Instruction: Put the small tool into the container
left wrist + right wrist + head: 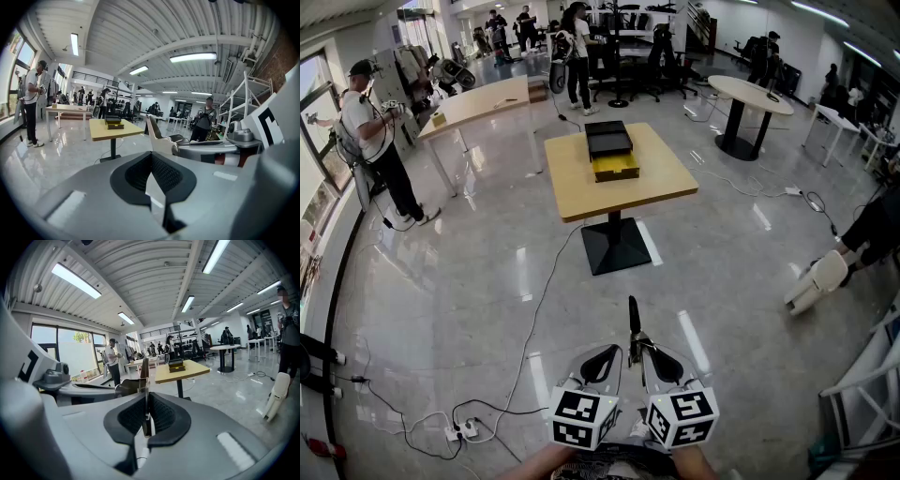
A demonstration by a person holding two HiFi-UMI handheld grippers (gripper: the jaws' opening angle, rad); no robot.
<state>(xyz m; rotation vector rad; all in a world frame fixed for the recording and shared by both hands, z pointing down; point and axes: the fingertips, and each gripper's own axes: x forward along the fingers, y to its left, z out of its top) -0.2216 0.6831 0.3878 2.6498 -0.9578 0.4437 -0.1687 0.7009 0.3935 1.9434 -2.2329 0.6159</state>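
Grips the small tool (632, 319) upright in the right hand-held gripper (146, 401). Holds the left hand-held gripper (151, 159) closed, empty, beside it. Faces the container (608, 139) on the far table (656, 183).

I see the small tool (144, 367) clamped between the closed jaws of my right hand-held gripper (146, 420), low and close to me. It is slender, with a dark handle and thin metal below, and it points forward; what kind of tool it is I can't quite tell. The container (608, 140) is a flat black box with a yellow tray (615, 168) drawn out at its front. It lies on the square wooden tabletop (652, 184), well apart from the tool.
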